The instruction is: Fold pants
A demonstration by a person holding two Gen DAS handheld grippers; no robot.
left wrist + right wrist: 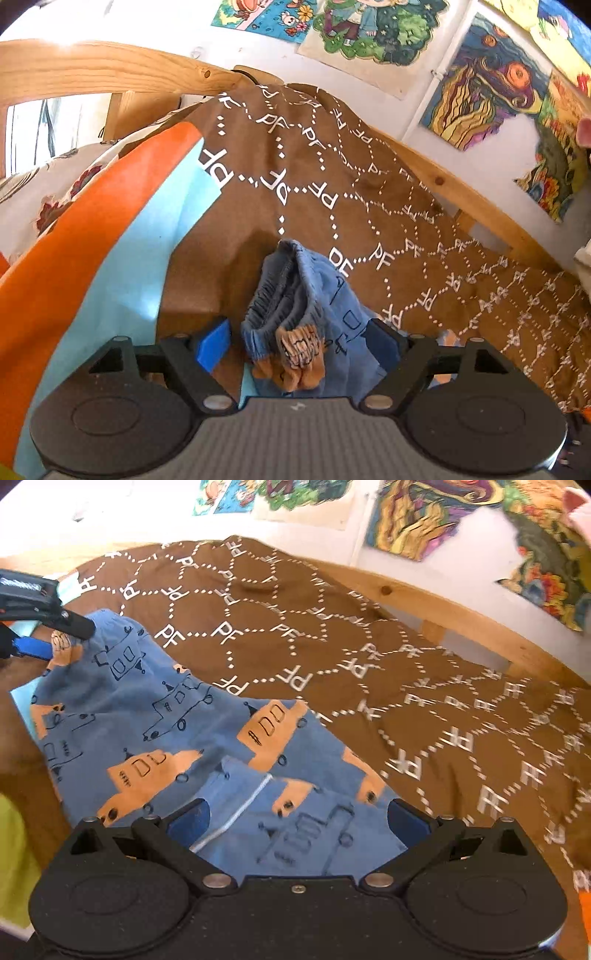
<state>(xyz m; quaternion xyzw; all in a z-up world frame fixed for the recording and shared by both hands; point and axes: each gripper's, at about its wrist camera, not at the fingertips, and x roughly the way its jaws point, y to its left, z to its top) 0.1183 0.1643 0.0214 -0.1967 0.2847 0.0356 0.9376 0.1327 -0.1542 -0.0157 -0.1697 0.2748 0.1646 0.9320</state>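
Where one blanket (332, 657) spreads, one pants (192, 738), two hand-held grippers (299, 343) (295, 823).

The blue pants (192, 734), printed with orange and outlined cars, lie spread on a brown bedspread (424, 686) patterned with white dotted lines and "PF" letters. The right tongs (297, 818) stand wide, both pads over the near cloth. At far left the left tongs (55, 635) straddle the bunched waistband. Colourful drawings (417, 517) hang on the wall.

Blue pants (207, 746) lie on brown blanket (332, 657), wooden bed (436, 602)
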